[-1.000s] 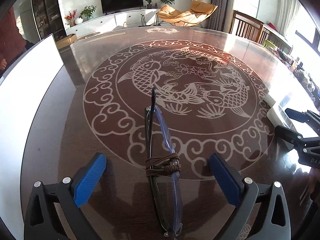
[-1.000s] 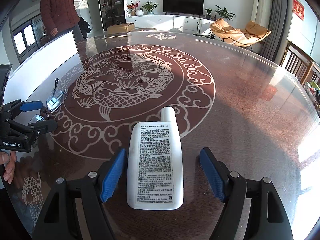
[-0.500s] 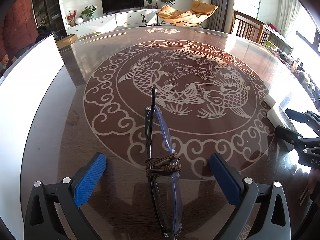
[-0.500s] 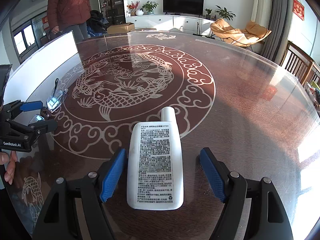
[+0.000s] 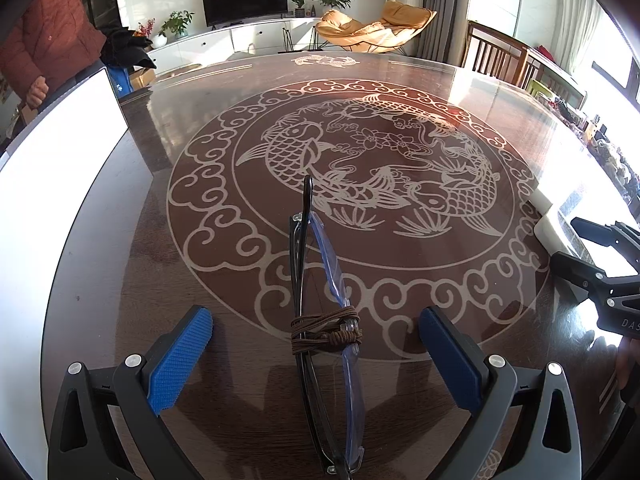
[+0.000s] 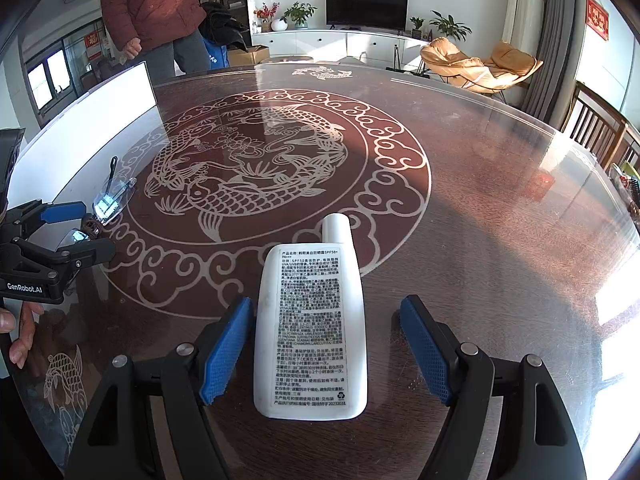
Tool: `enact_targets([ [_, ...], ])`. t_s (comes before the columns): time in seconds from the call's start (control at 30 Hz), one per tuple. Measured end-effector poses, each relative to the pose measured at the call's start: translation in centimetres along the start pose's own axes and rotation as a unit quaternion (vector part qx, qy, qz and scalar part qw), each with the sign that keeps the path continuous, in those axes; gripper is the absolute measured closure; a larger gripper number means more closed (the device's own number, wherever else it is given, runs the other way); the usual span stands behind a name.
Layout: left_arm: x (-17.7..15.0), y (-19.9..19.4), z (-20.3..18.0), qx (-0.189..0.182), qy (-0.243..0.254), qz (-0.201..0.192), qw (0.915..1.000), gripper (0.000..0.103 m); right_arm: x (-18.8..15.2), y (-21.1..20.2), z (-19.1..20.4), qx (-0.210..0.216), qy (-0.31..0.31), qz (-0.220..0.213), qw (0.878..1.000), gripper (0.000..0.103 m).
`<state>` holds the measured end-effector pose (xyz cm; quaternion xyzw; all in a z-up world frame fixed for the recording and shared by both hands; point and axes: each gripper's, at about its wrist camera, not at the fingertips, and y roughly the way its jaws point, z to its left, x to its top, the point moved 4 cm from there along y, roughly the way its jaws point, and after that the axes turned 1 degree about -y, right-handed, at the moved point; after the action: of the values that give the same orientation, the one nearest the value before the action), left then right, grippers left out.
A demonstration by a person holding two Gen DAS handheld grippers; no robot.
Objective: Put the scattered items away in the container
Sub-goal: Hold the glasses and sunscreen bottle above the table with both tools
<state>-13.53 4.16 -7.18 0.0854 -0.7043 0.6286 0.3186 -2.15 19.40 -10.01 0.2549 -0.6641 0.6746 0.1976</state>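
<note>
On glass-topped table (image 5: 400,92) — koi pattern (image 5: 372,176).

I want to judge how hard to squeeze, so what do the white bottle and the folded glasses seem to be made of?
White bottle: probably plastic, matte and opaque, with a moulded cap and black print on its face.
Folded glasses: thin black frame, plastic or metal, I cannot tell which; clear blue-tinted lenses that glint; a brown cord, seemingly braided fibre or leather, wound round the middle.

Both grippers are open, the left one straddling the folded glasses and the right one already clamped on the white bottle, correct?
Not quite. The right gripper is open too: the right wrist view shows its pads standing clear of the white bottle. The left gripper does straddle the folded glasses, open.
</note>
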Motion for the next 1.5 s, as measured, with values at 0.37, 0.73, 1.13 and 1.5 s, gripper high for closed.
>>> enact_targets([
  [0.37, 0.4, 0.2, 0.3, -0.007, 0.011, 0.023, 0.9996, 0.000, 0.9, 1.1, 0.6, 0.005, -0.008, 0.007, 1.000, 0.018],
  [0.73, -0.3, -0.2, -0.1, -0.013, 0.019, 0.011, 0.9997, 0.000, 0.6, 1.1, 0.8, 0.004, -0.004, 0.005, 1.000, 0.017],
  [1.13, -0.5, -0.4, -0.1, -0.010, 0.015, 0.003, 0.9998, 0.000, 0.6, 0.9, 0.8, 0.004, -0.004, 0.005, 1.000, 0.017],
  [1.5, 0.1, -1.3, -0.7, -0.035, 0.028, -0.020, 0.9988, 0.075, 0.0, -0.1, 0.8, -0.003, 0.003, -0.004, 1.000, 0.051],
])
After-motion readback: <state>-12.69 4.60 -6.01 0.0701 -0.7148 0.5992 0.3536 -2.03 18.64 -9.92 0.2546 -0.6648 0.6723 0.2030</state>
